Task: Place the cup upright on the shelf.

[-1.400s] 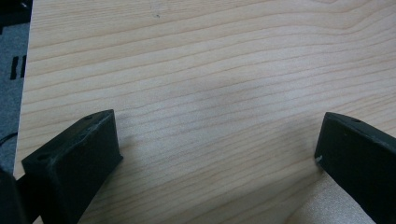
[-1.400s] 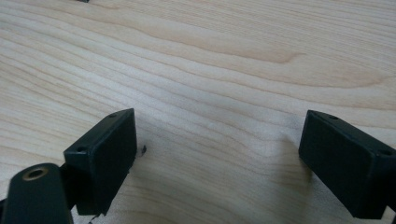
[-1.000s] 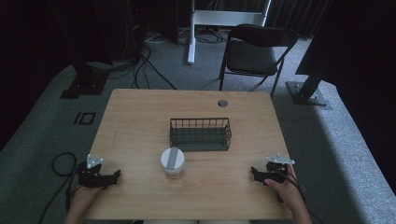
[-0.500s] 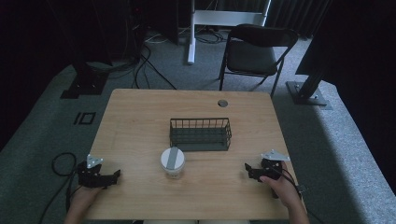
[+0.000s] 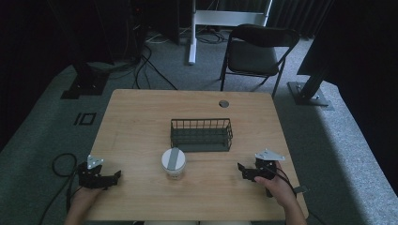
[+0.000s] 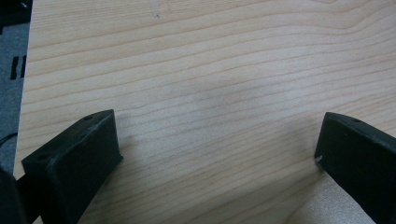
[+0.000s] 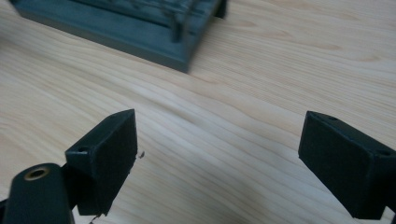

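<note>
Jaws of the left hand-held gripper [image 5: 114, 176] and right hand-held gripper [image 5: 240, 168] are spread wide, gripping nothing, low over the pale wooden tabletop [image 5: 141, 122]. Between them stands a white round lidded container [image 5: 173, 162], with a dark wire basket [image 5: 201, 134] just behind it.

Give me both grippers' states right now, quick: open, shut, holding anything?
Left gripper: open, jaws wide apart over bare table, holding nothing.
Right gripper: open, jaws wide apart, holding nothing, wire basket ahead of it.

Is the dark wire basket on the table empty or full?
Empty: the high view shows only the bare floor of the dark wire basket between its mesh walls.
</note>
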Demonstrator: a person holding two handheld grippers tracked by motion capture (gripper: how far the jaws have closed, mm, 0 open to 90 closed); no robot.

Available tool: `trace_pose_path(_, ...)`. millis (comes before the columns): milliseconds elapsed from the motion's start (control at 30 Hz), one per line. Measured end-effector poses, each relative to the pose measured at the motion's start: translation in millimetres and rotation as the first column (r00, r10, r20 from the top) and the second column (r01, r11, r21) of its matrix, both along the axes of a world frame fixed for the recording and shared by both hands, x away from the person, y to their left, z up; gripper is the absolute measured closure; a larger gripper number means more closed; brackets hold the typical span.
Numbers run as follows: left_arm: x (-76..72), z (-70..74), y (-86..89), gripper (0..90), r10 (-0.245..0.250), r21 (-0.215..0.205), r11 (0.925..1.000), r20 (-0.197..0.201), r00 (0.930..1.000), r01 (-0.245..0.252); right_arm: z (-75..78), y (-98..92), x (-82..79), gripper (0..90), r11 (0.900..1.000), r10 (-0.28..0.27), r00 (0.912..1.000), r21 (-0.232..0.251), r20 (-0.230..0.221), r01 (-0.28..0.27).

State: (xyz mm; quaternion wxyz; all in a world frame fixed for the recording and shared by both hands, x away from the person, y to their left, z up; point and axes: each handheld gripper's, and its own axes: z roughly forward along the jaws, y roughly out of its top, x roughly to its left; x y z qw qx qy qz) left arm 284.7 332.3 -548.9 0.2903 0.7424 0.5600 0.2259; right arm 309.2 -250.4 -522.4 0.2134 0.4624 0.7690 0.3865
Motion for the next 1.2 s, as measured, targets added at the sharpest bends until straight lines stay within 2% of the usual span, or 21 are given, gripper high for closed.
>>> trace_pose_path(500,0.0,0.0,-0.1,0.1,0.001,-0.001,1.0000,0.000,1.0000,-0.001,13.7,33.8,-1.9,11.6,0.995,0.092,0.9951,0.039,0.038,-0.093)
trace_pose_path(700,0.0,0.0,-0.1,0.1,0.001,-0.002,1.0000,0.001,1.0000,-0.001,15.2,48.7,-2.2,11.6,0.990,0.125,0.9919,0.061,0.022,-0.126)
trace_pose_path(900,0.0,0.0,-0.1,0.1,0.001,-0.002,1.0000,0.000,1.0000,-0.001,14.9,62.4,-2.9,13.3,0.986,0.154,0.9879,0.059,0.023,-0.155)
trace_pose_path(1033,0.0,0.0,-0.1,0.1,0.001,-0.003,1.0000,0.001,1.0000,-0.001,14.6,73.1,-4.0,13.3,0.980,0.182,0.9831,0.075,0.017,-0.183)
trace_pose_path(1067,0.0,0.0,-0.1,0.1,0.001,-0.002,1.0000,0.001,1.0000,-0.001,14.6,75.1,-4.3,13.3,0.979,0.191,0.9813,0.065,0.026,-0.192)
trace_pose_path(1167,0.0,0.0,-0.1,0.1,0.001,-0.002,1.0000,0.001,1.0000,-0.001,15.7,83.0,-6.0,13.3,0.972,0.222,0.9743,0.071,0.040,-0.224)
trace_pose_path(1200,0.0,0.0,-0.1,0.1,0.001,-0.002,1.0000,0.001,1.0000,-0.001,16.0,86.4,-6.8,13.3,0.967,0.241,0.9693,0.074,0.051,-0.244)
